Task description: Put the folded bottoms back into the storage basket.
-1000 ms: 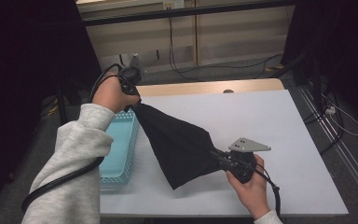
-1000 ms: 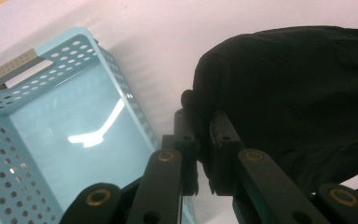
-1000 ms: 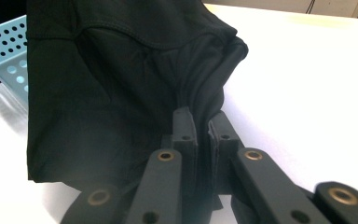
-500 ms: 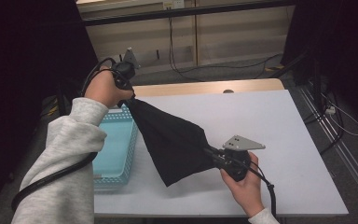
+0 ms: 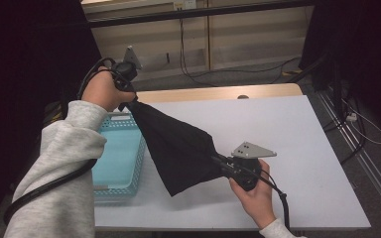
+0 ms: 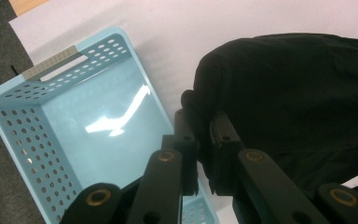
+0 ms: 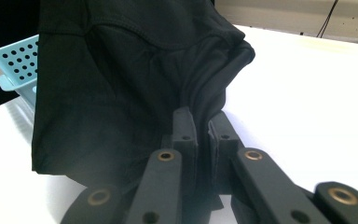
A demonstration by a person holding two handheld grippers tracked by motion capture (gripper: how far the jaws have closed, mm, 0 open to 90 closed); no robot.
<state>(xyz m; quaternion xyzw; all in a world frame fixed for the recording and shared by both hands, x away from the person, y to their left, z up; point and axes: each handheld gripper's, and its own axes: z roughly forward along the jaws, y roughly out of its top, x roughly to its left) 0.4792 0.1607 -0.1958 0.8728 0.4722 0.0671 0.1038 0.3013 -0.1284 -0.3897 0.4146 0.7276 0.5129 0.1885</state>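
Observation:
A black cloth (image 5: 176,146) hangs stretched between both grippers above the white table (image 5: 297,129). My left gripper (image 5: 128,101) is raised high over the table's far left and is shut on the cloth's upper corner. In the left gripper view the cloth (image 6: 289,98) bunches between the closed jaws. My right gripper (image 5: 218,162) is low near the table's front and is shut on the cloth's other end. In the right gripper view the gathered cloth (image 7: 135,79) sits pinched between the jaws. The cloth's lower edge droops to just above the table.
A light blue perforated basket (image 5: 115,153) stands empty at the table's left edge, partly under the left forearm; its inside (image 6: 93,116) lies right below the left gripper. Cables trail from both grippers. The right half of the table is bare.
My left gripper has risen and moved a little away from the right one, pulling the cloth tauter and lifting more of it off the table. The right gripper has stayed where it was.

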